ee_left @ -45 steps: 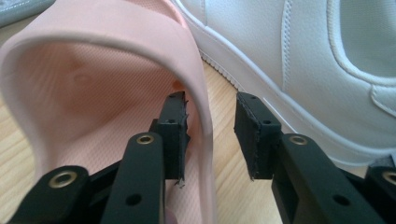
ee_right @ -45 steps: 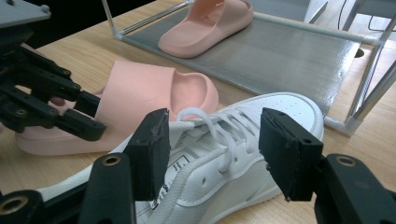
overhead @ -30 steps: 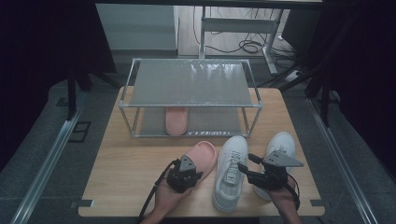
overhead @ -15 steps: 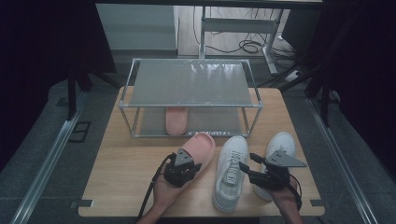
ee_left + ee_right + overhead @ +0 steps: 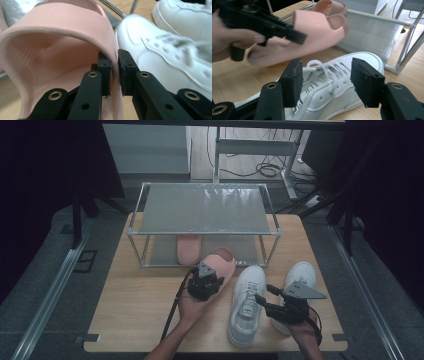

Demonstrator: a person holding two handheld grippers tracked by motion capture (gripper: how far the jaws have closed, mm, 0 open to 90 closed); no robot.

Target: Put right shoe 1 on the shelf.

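I have the pink slipper (image 5: pixel 223 265) in my left tongs (image 5: pixel 114 65), which pinch the edge of its strap; it is soft, matte and rounded, its footbed finely dimpled, and it sits tilted just in front of the rack (image 5: pixel 202 210) and beside a white sneaker (image 5: pixel 247 302). My right tongs (image 5: pixel 325 82) are spread wide above that sneaker's laces, gripping nothing. A second pink slipper (image 5: pixel 189 249) lies on the rack's lower shelf, half covered by the top shelf. Another white sneaker (image 5: pixel 301 277) is partly behind my right hand. The held slipper's heel is cut off in the left gripper view.
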